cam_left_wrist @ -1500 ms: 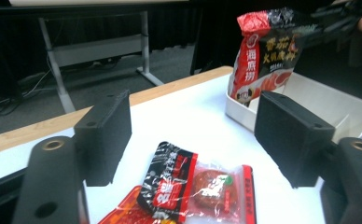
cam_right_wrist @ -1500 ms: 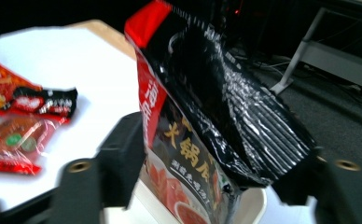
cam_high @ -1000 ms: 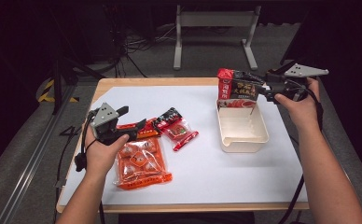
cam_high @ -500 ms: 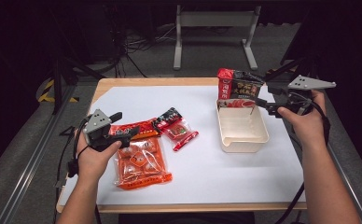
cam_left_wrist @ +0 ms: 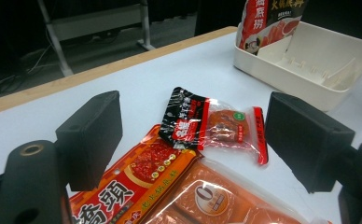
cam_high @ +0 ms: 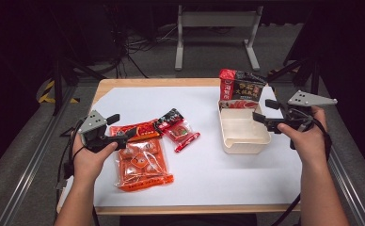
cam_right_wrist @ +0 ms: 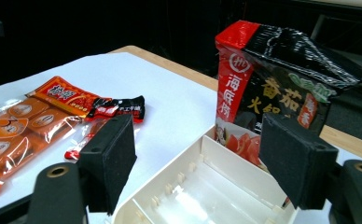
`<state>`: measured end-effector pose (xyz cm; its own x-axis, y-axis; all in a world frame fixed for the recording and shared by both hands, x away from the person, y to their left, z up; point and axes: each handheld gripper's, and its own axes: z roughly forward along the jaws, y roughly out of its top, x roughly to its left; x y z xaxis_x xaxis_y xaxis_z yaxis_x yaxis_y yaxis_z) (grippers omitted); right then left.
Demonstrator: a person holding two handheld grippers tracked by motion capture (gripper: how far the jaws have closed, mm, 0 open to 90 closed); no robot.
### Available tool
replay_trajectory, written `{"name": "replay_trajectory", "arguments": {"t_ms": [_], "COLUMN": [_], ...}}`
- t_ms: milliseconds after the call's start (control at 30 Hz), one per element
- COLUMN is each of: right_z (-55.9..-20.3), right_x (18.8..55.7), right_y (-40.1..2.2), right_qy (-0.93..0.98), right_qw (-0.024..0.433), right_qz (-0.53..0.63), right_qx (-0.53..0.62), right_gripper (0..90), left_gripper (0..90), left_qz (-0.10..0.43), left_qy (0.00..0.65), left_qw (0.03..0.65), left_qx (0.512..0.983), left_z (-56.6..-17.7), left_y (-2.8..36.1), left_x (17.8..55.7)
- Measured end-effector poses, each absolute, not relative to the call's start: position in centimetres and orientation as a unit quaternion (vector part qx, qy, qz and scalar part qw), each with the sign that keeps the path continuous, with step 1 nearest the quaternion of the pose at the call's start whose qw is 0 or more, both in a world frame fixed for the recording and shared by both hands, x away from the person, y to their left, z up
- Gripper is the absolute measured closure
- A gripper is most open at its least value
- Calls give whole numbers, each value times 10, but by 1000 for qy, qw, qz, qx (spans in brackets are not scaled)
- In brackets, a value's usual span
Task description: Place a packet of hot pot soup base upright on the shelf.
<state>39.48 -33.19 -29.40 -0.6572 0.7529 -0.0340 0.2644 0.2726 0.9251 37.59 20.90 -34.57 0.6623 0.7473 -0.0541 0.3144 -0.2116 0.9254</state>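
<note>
One red-and-black pouch (cam_high: 239,85) already stands in the white bin (cam_high: 243,143), two snack packs (cam_high: 143,157) wait, and both grippers, left (cam_high: 119,128) and right (cam_high: 260,110), gape empty.

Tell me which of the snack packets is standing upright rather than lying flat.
The red-and-black bag at the far end of the cream tray. It stands on end in the tray, while the large orange pack and small clear-and-red packet lie flat on the table.
</note>
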Motion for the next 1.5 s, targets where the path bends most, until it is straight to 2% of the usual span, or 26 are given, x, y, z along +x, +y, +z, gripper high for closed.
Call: {"name": "replay_trajectory", "arguments": {"t_ms": [133,700,933,1233,1500], "right_z": [-300,-302,-306,-309,-314], "right_x": [391,372,371,370,373], "right_y": [-326,-297,-289,-284,-280], "right_qy": [769,806,812,815,818], "right_qw": [238,191,181,181,178], "right_qz": [495,489,487,485,480], "right_qx": [327,272,264,261,261], "right_gripper": [288,311,306,295,289], "left_gripper": [190,169,170,185,187], "left_qz": [188,183,186,213,208], "left_qy": [351,356,380,416,453], "left_qw": [528,518,512,497,474], "left_qx": [750,756,748,731,726], "left_z": [-347,-345,-349,-375,-401], "left_y": [210,222,227,238,249], "left_x": [376,376,383,398,412]}}
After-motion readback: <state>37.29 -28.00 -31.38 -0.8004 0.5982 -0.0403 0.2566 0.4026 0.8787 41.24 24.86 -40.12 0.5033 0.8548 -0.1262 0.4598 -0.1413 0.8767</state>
